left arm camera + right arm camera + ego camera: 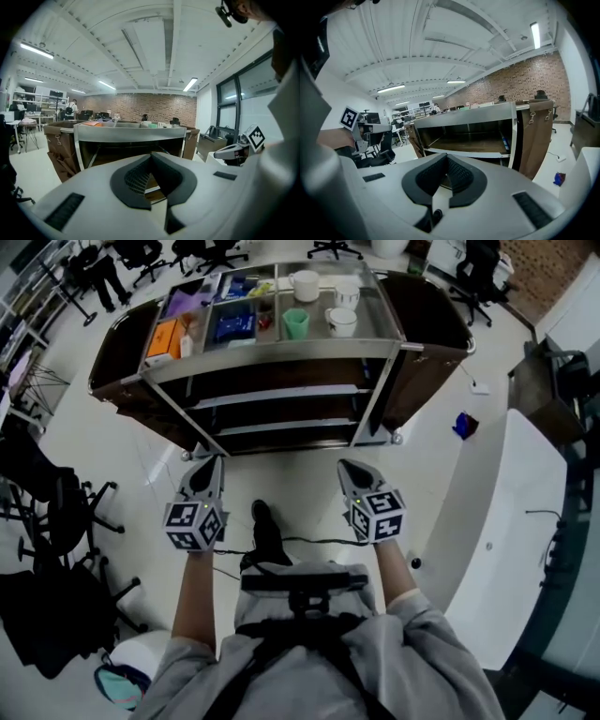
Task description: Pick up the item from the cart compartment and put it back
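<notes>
Right, both grippers are up in front of the cart [281, 360], side by side and well apart from it, low over the pale floor [291, 465]. Left gripper [207, 468] first: its fingers [136, 180] are pressed together at the tips, with nothing between them. Right gripper [350, 471], same story, with its fingers [461, 177] closed tip to tip and empty. Both tilt slightly downward, facing the cart's open shelves [281, 395].

Up on the cart's top tray, everything sits in its compartments. At the left end there's an orange box [164, 337], with a purple packet [186, 304] behind it. Next compartment along holds a blue packet [234, 322]. Then comes a green cup [296, 322], standing upright, and on the right part three white cups [342, 321], one near and two further back. Neither gripper touches any of them. The item to be picked lies in that tray, though which one it is I cannot tell.

Brown bags [122, 348] hang at both ends of the cart. Between the two grippers, a dark shoe [264, 523] stands on the floor. Off to the right, a small blue thing [464, 425] lies on the floor near a white desk [506, 521].
</notes>
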The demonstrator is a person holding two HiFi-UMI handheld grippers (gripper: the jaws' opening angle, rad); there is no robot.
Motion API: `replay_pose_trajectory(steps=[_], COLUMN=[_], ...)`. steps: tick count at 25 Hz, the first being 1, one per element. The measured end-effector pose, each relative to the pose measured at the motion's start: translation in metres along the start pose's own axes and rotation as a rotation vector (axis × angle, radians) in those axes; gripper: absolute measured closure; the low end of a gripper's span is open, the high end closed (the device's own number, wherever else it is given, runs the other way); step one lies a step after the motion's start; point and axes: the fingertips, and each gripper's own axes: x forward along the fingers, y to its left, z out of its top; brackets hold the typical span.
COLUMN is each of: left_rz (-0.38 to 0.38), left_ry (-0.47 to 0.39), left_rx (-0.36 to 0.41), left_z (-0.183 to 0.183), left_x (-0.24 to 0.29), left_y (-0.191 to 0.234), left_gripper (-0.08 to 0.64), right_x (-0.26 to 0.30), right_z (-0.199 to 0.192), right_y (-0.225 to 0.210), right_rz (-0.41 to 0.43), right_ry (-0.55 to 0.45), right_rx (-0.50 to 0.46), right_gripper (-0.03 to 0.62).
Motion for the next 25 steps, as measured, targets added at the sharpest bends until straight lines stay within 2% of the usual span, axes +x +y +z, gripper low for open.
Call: replay_pose_trajectory(steps=[8, 12, 19, 25], left_rz=[-0.047, -0.095, -0.191, -0.203], left_ry=[-0.021, -0.014, -0.017, -0.019], left_rx=[-0.002, -0.004, 0.015, -0.002], left_z=[0.039, 0.055, 0.088, 0.109], left_x=[0.065, 0.086, 0.127, 0.15], left_y=[0.09, 0.123, 0.159, 0.168], left_gripper=[0.56, 0.56, 0.56, 0.56], right_x=[0.1, 0.139, 0.19, 0.213], right_z=[0.062, 0.089, 0.131, 0.162], right_y=[0.012, 0.031, 0.051, 0.051], right_rz=[-0.015, -0.026, -0.019, 0.019], right_ry=[-0.005, -0.009, -0.022, -0.016], right_rx=[-0.006, 0.004, 0.008, -0.017], right_gripper=[0.583, 0.583, 0.583, 0.583])
